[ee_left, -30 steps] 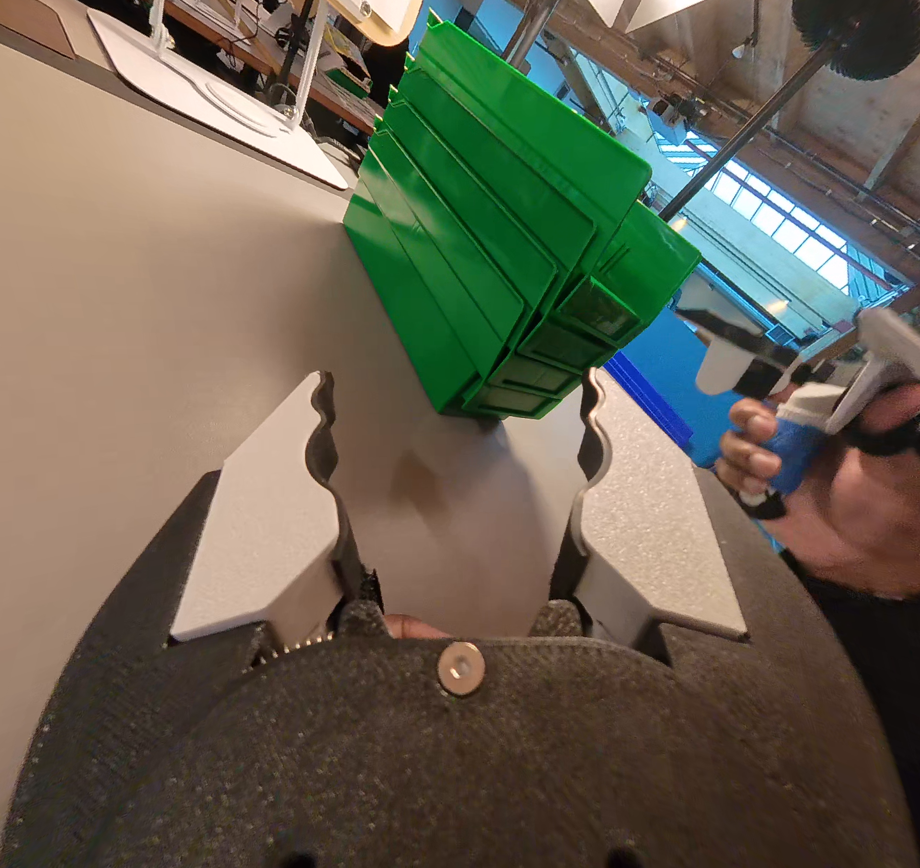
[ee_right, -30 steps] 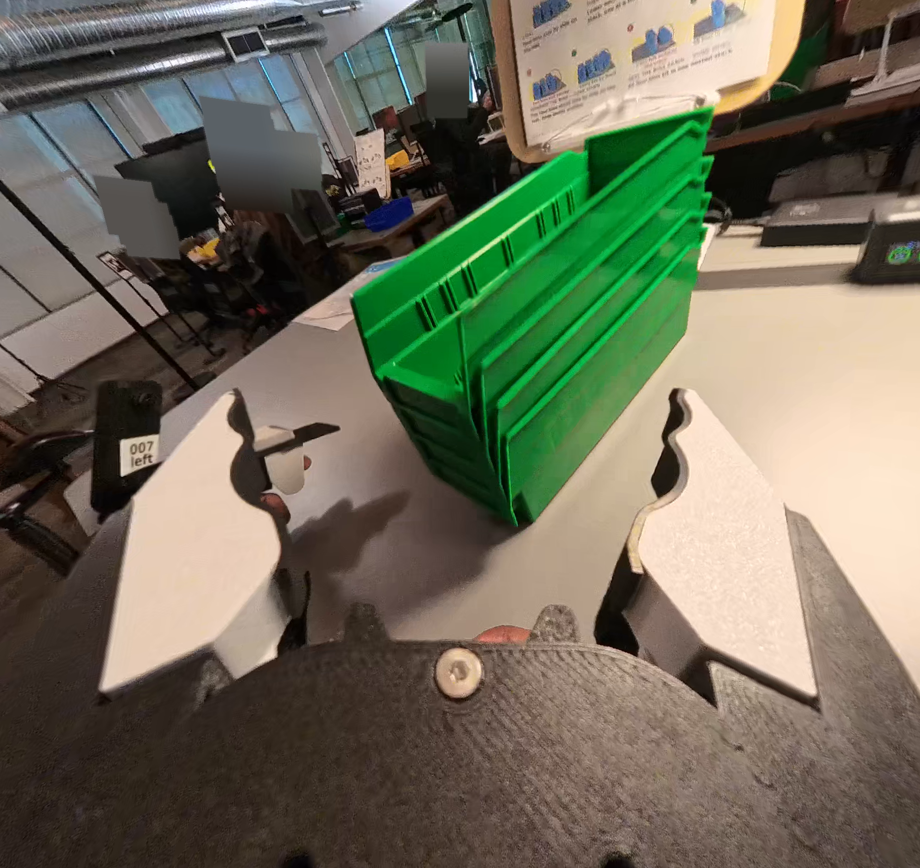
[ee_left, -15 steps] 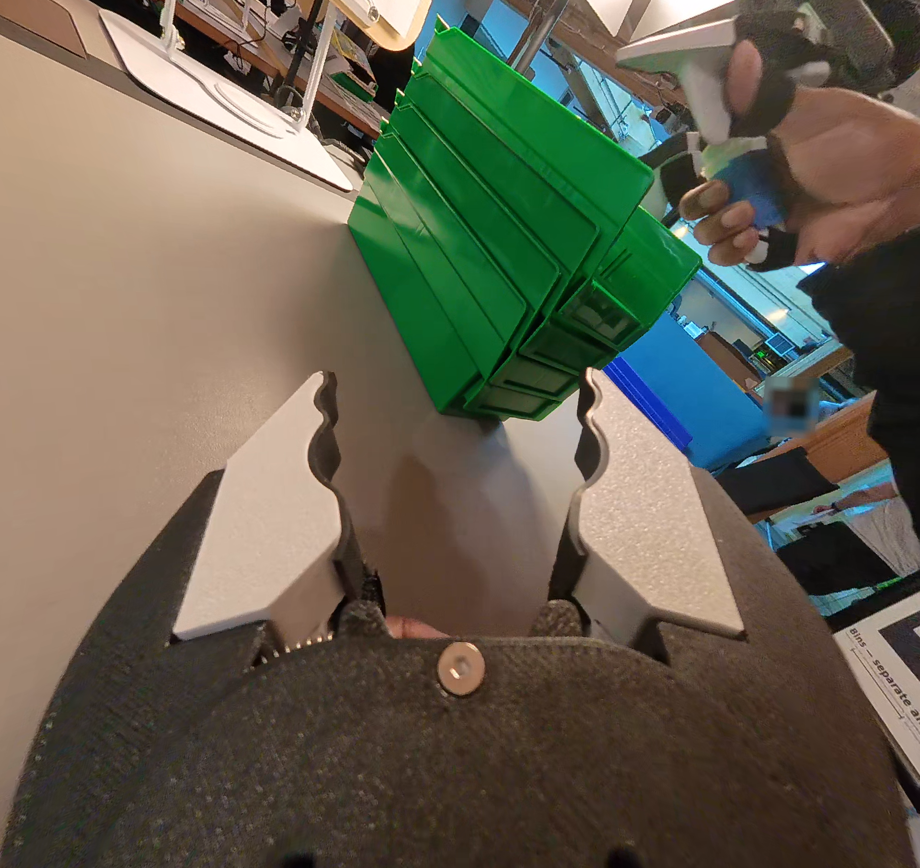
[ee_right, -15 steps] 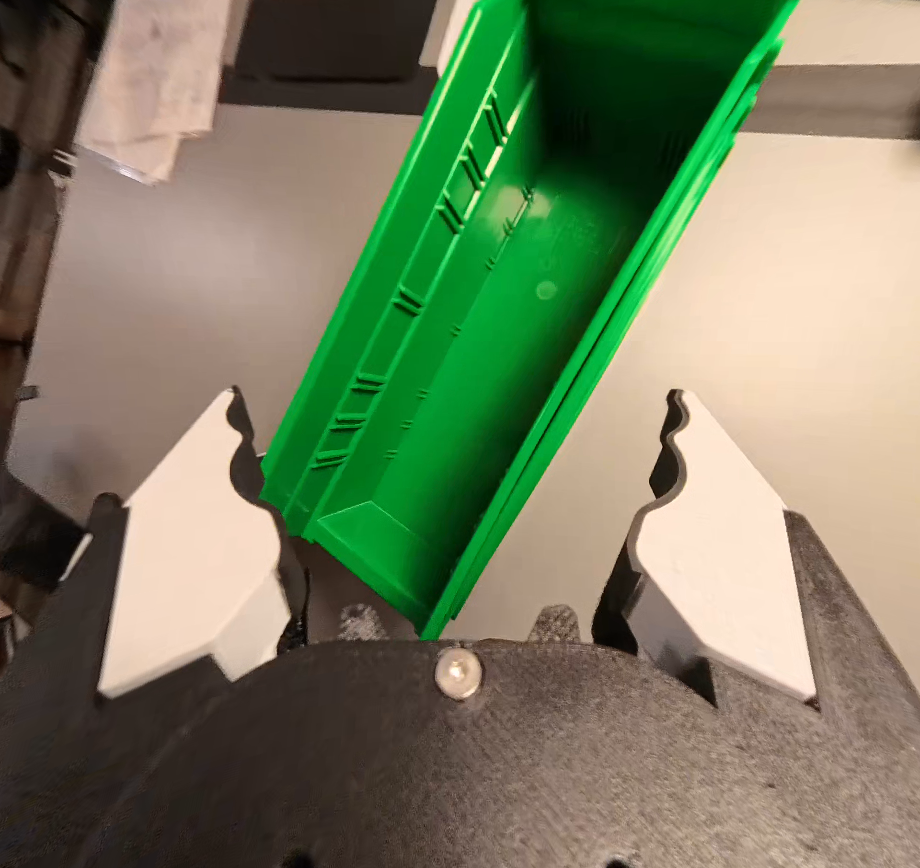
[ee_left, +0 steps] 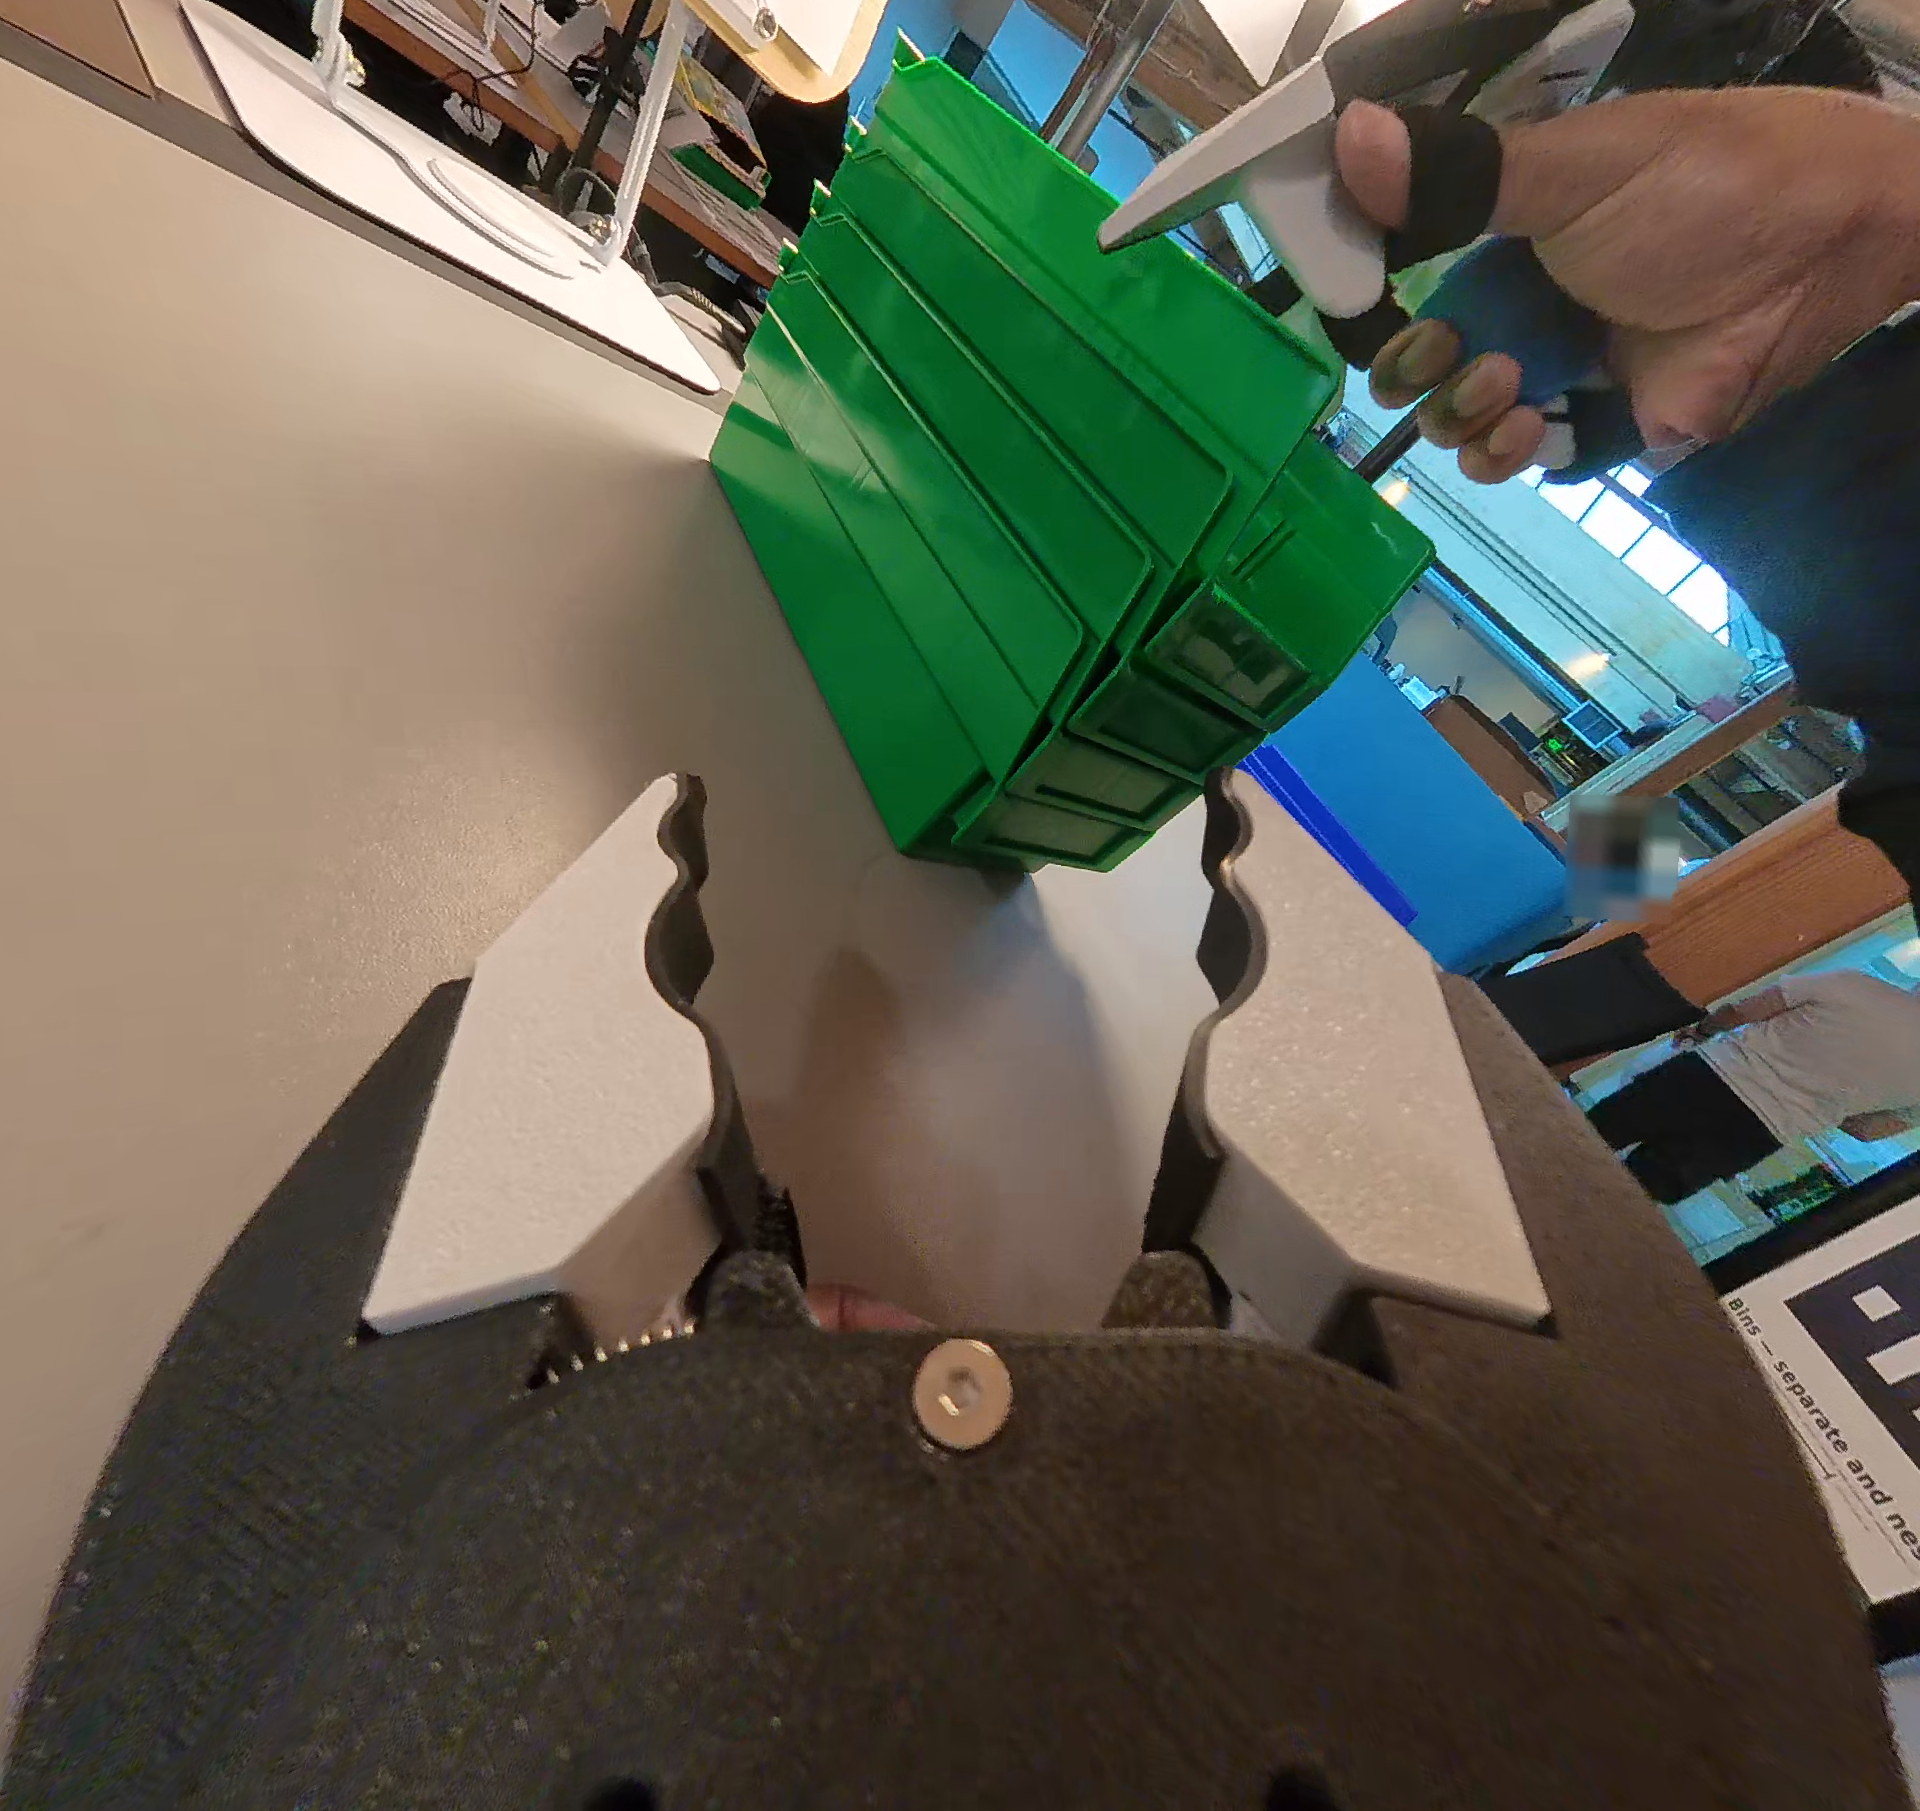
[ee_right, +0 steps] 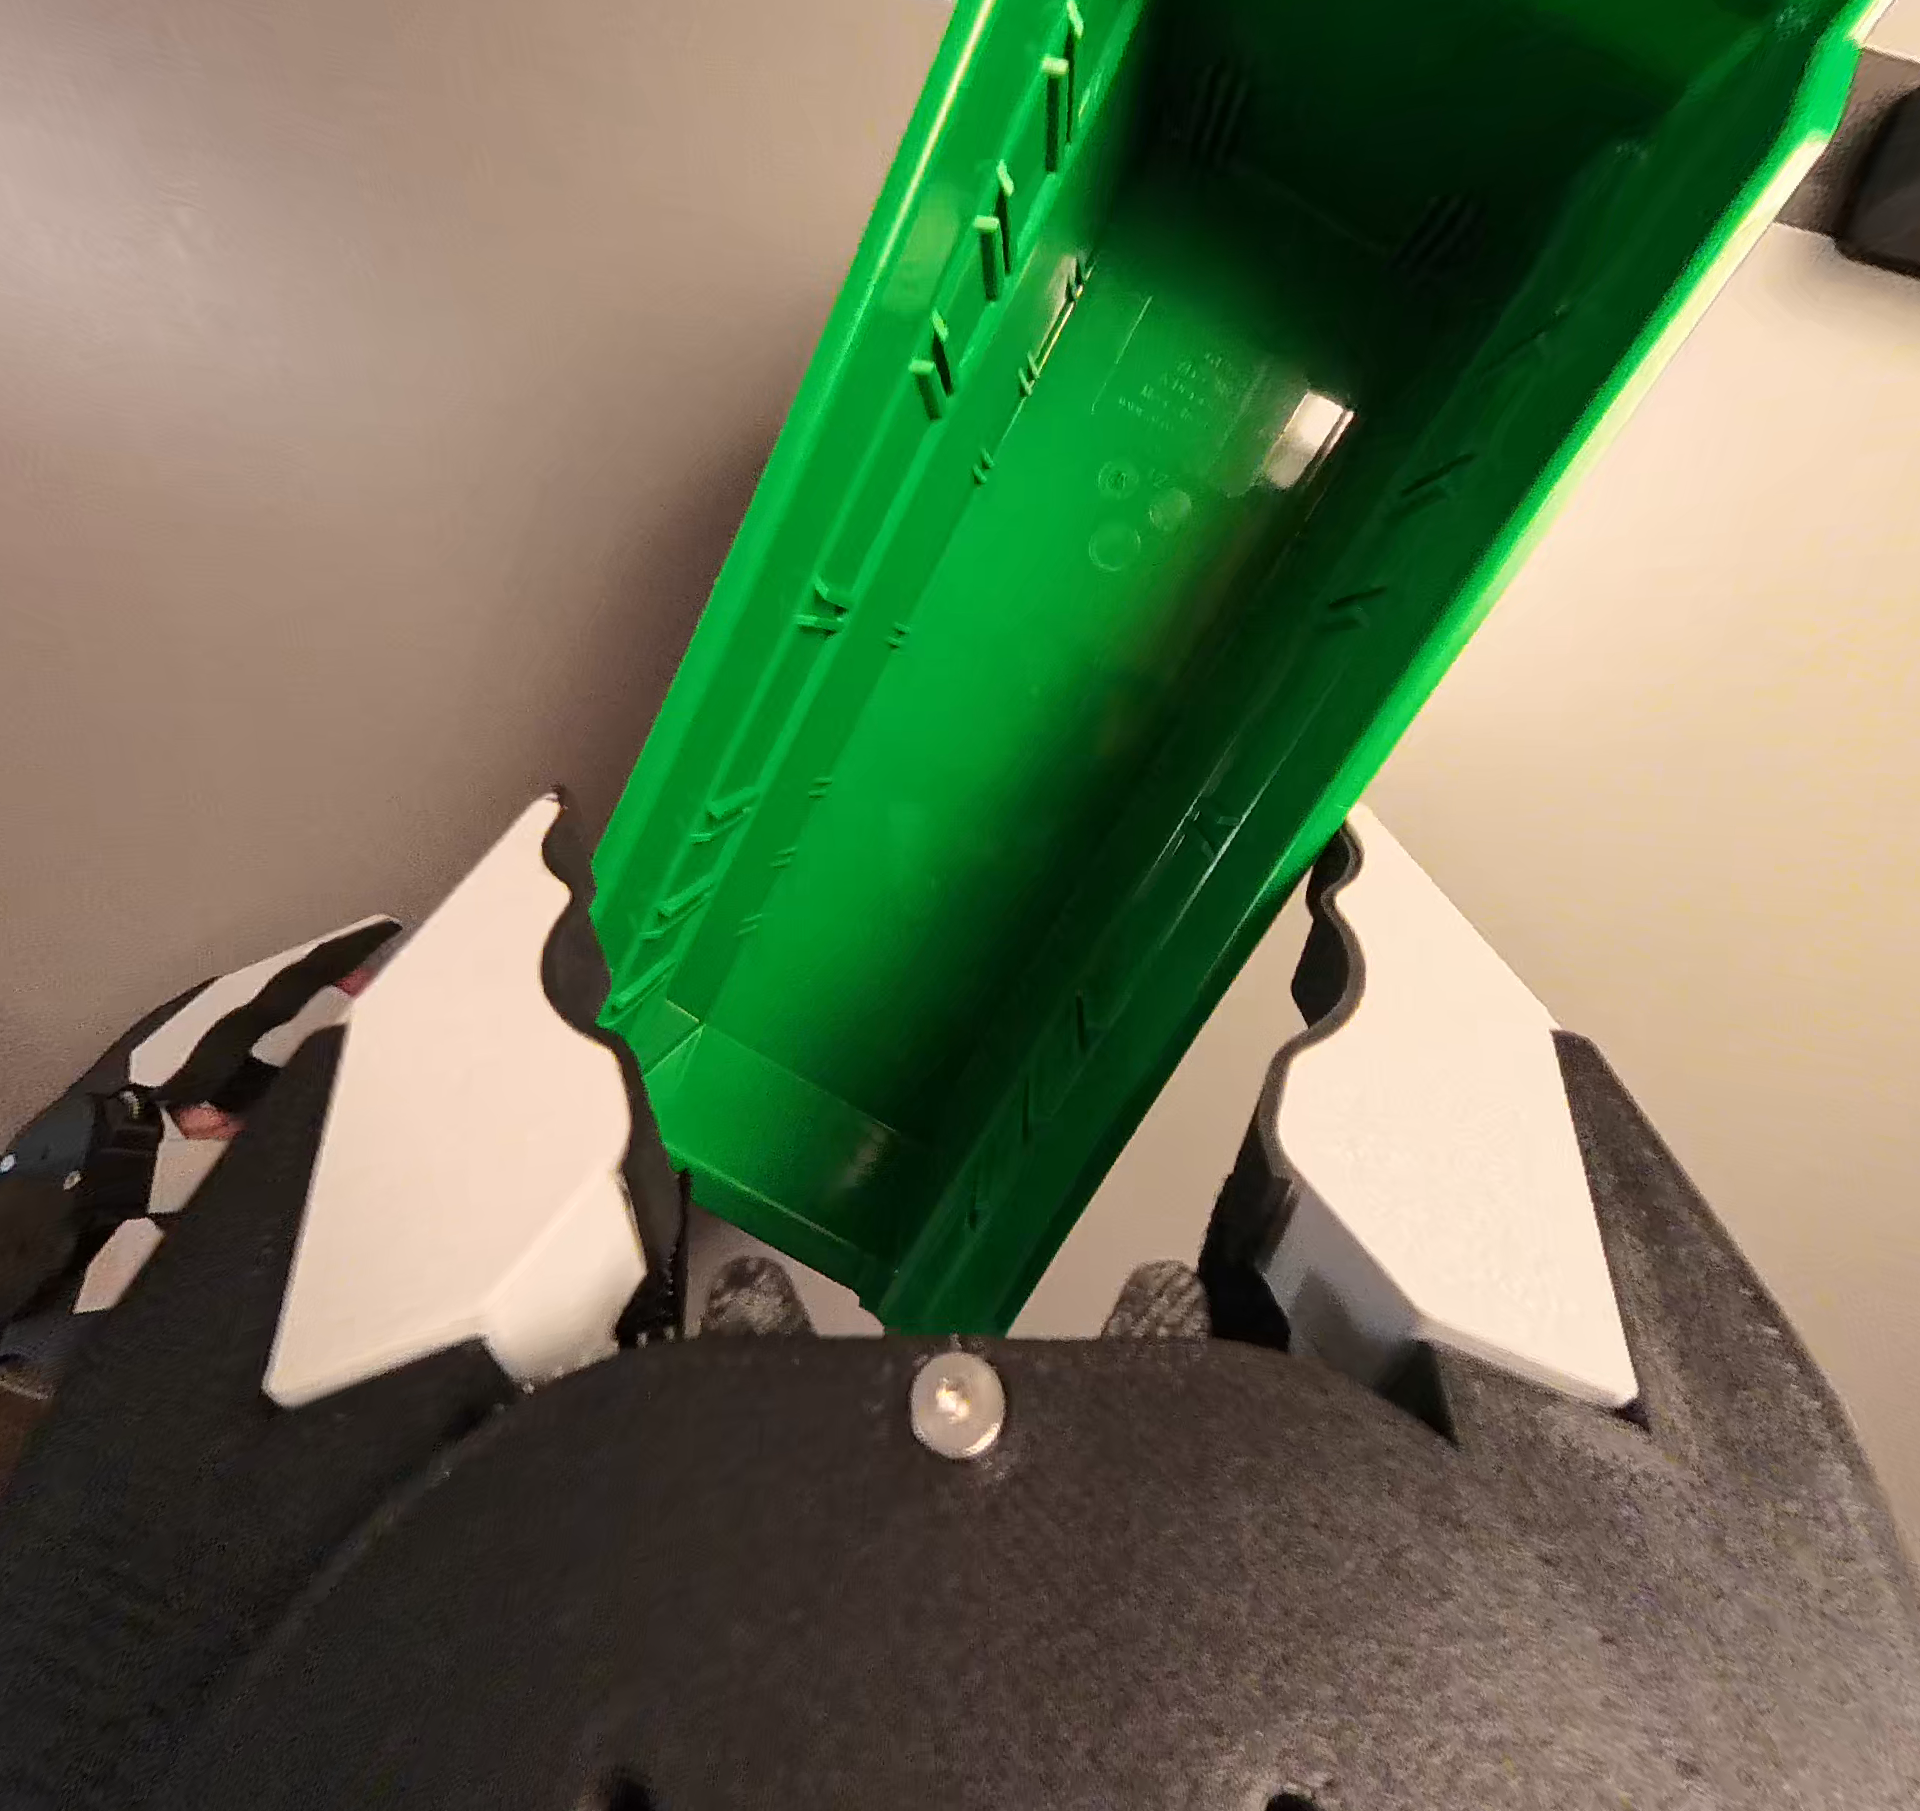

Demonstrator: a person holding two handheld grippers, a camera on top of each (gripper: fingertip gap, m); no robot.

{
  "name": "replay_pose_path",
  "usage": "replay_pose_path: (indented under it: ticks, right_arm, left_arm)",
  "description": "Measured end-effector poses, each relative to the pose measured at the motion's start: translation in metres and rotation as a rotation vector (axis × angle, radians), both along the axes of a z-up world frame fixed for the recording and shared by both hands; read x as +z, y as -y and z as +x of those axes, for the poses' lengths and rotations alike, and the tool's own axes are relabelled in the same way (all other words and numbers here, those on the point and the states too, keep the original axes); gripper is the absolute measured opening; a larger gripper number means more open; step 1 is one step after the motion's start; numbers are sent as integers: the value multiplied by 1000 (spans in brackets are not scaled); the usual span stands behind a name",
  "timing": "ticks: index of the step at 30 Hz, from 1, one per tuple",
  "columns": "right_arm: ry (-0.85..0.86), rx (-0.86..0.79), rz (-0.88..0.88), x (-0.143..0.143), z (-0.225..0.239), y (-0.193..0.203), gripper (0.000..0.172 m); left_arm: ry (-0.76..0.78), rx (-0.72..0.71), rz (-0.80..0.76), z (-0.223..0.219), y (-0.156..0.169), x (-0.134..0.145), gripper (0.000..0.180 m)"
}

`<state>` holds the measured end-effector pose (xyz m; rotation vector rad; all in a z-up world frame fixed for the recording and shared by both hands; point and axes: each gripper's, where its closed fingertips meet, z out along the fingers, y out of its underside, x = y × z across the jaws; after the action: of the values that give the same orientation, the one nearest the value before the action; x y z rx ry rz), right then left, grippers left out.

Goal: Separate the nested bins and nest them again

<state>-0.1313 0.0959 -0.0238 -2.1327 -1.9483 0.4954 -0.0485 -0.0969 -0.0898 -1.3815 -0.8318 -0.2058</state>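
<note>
Bins of green plastic are seen nested in one stack, which is set on a grey table, and every place here is given from that stack. Just in front of its near end the left gripper is held low over the table, its jaws spread fairly wide with only bare tabletop between them; nothing is gripped, and the stack is not touched by either finger. Above the stack the right gripper is held by a hand, pointing down into the open top bin. Its jaws are spread wide and are placed astride that bin's near end, one finger outside each long wall (the bin lies skewed between them). The dark pads are seen right at the bin's rims, but whether they press on the walls cannot be told. Behind the stack a white stand base is seen on the table, and to the stack's right a blue bin is visible beyond the table edge.
</note>
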Motion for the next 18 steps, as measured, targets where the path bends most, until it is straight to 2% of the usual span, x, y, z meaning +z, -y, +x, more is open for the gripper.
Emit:
replay_pose_path:
  ticks: [6,13,18]
  right_arm:
    - [51,24,-5,0,5,-5,132]
    - [50,10,27,-5,-1,-10,144]
    - [58,1,9,-6,-3,-7,134]
  left_arm:
    - [4,-1,-2,0,0,-1,95]
    - [11,-3,-10,-1,-1,-2,94]
    - [12,-5,-6,0,-1,-2,94]
